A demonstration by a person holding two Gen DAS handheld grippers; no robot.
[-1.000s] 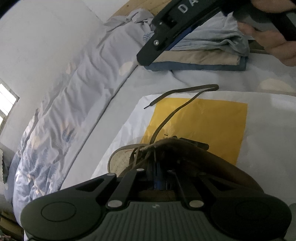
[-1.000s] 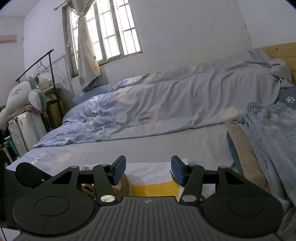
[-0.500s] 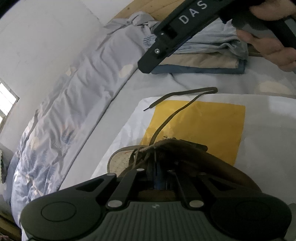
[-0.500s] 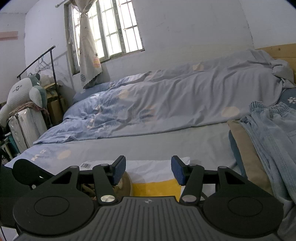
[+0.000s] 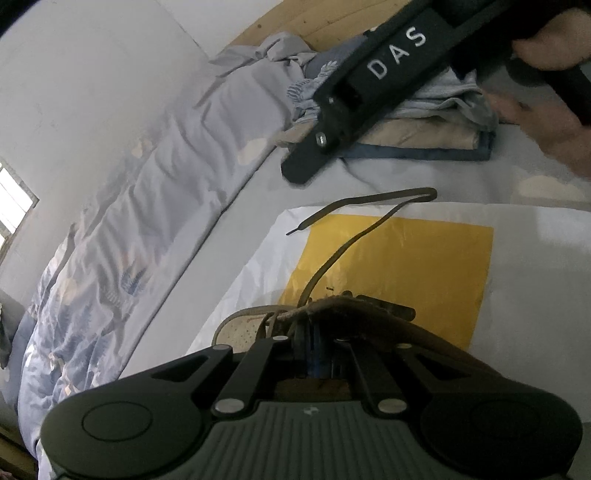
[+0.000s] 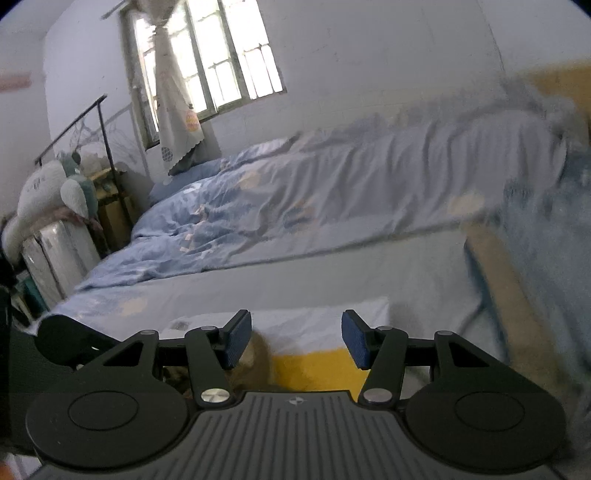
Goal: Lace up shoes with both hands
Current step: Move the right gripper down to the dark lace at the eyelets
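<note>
A brown shoe (image 5: 369,317) with a pale insole (image 5: 240,328) lies on a white and yellow sheet (image 5: 406,258) on the bed. Its dark lace (image 5: 332,258) runs away from the eyelets, loops at the sheet's far edge and ends in a free tip (image 5: 291,232). My left gripper (image 5: 314,343) is shut, its pads pinched at the shoe's upper edge by the eyelets. My right gripper (image 6: 295,343) is open with nothing between its blue pads; a bit of the shoe (image 6: 255,354) shows below it. One of its black fingers (image 5: 332,136) hangs above the lace loop.
Folded clothes (image 5: 424,129) are stacked at the back right by the wooden headboard (image 5: 295,22). A rumpled blue duvet (image 5: 129,221) lies along the wall. A person's hand (image 5: 546,122) holds the right gripper. A window (image 6: 207,66) and a plush toy (image 6: 48,184) are at the left.
The right gripper has rolled a little, and its finger has come lower and nearer the lace loop in the left wrist view. The left gripper and the shoe have not moved.
</note>
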